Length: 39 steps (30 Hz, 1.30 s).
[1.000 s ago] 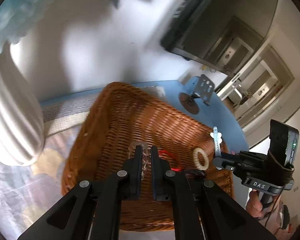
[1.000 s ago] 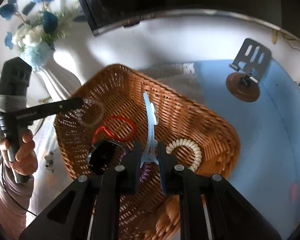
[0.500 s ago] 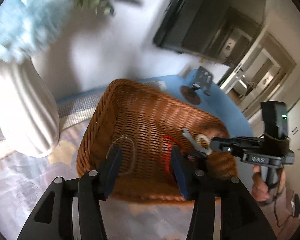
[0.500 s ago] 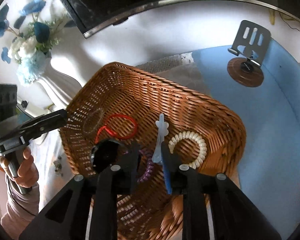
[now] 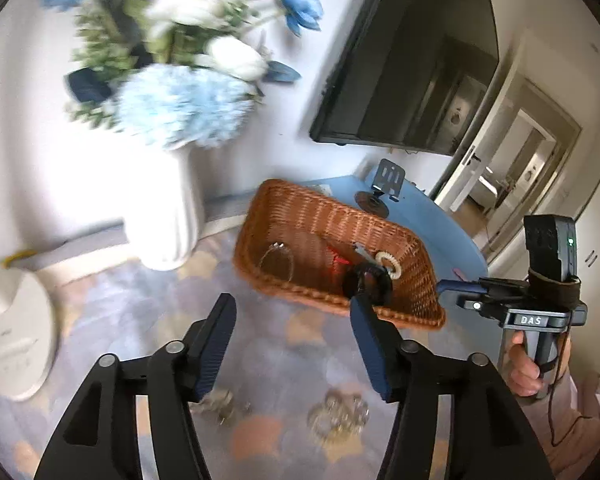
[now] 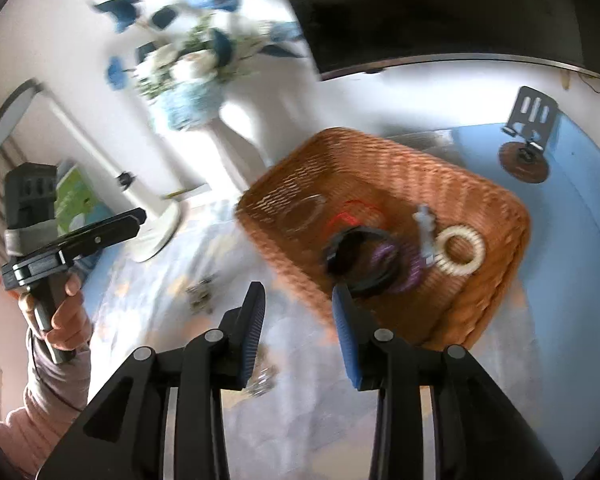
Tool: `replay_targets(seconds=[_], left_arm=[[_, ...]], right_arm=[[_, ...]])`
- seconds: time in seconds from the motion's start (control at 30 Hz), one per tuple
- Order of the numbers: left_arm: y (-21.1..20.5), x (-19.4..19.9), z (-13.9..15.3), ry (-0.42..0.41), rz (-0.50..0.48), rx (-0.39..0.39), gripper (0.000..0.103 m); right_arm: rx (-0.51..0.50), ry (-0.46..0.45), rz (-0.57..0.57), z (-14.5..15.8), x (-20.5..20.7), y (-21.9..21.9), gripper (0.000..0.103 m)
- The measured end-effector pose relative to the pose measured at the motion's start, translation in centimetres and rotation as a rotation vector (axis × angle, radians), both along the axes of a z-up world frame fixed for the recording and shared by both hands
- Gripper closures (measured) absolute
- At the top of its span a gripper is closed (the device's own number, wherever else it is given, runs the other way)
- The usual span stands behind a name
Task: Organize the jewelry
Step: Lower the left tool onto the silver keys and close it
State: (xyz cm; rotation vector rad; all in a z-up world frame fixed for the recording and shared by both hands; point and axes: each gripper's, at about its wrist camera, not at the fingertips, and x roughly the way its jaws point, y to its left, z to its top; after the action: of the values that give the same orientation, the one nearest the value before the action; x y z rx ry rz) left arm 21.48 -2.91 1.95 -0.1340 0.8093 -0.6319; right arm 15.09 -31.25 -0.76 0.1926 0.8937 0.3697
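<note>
A brown wicker basket [image 5: 320, 212] [image 6: 380, 160] stands on a patterned cloth. It holds a clear bracelet [image 5: 278, 258] [image 6: 302, 212], a red cord [image 6: 352, 216], a black ring [image 5: 366, 280] [image 6: 360, 260], a purple hair tie [image 6: 404, 268], a pale blue clip [image 6: 426, 228] and a white spiral hair tie [image 5: 388, 264] [image 6: 460, 252]. My left gripper [image 5: 293, 304] hangs over the cloth in front of the basket, jaws opening, nothing between them. My right gripper [image 6: 299, 296] is near the basket's front corner, jaws also opening and empty. Loose jewelry [image 5: 338, 412] [image 6: 200, 292] lies on the cloth.
A white ribbed vase [image 5: 164, 208] [image 6: 236, 140] with blue flowers stands left of the basket. A white lamp base [image 5: 12, 340] [image 6: 152, 236] is further left. A phone stand [image 5: 384, 184] [image 6: 528, 136] sits on the blue table behind. A dark screen hangs on the wall.
Both grippers let go inside the basket, the left of the clear bracelet, the right of the pale blue clip. Both opened and pulled back and up, away from the basket.
</note>
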Motion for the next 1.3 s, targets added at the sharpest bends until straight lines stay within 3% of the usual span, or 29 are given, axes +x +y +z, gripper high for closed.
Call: replay_targets(seconds=[0.2, 0.33, 0.57, 0.77, 0.97, 1.13, 1.23, 1.3], left_arm=[[3.0, -1.9, -2.1, 0.024, -0.003, 0.061, 0.036], [4.1, -1.9, -5.6, 0.06, -0.004, 0.161, 0.036], [3.7, 0.2, -10.4, 0.091, -0.041, 0.26, 0.037], [2.7, 1.3, -11.4, 0.092, -0.07, 0.292, 0.037], [2.7, 1.1, -12.3, 0.123, -0.106, 0.274, 0.037], [1.8, -1.2, -11.4, 0.108, -0.24, 0.219, 0.041], [1.6, -1.2, -10.7, 0.075, -0.215, 0.239, 0.041], [1.6, -0.5, -10.9, 0.07, -0.179, 0.271, 0.049]], right_arm=[[0.018, -0.004, 0.054, -1.3, -3.4, 2.8, 0.06], [0.024, 0.022, 0.067, -2.9, -5.2, 3.9, 0.048], [-0.009, 0.088, 0.061, -5.8, -6.2, 4.7, 0.047], [0.02, 0.129, 0.033, -7.7, -6.0, 3.8, 0.047], [0.036, 0.146, 0.023, -8.6, -5.6, 3.2, 0.047], [0.043, 0.165, 0.031, -9.7, -5.3, 3.5, 0.047], [0.044, 0.174, 0.036, -10.1, -5.1, 3.6, 0.047], [0.045, 0.179, 0.04, -10.3, -4.9, 3.6, 0.047]])
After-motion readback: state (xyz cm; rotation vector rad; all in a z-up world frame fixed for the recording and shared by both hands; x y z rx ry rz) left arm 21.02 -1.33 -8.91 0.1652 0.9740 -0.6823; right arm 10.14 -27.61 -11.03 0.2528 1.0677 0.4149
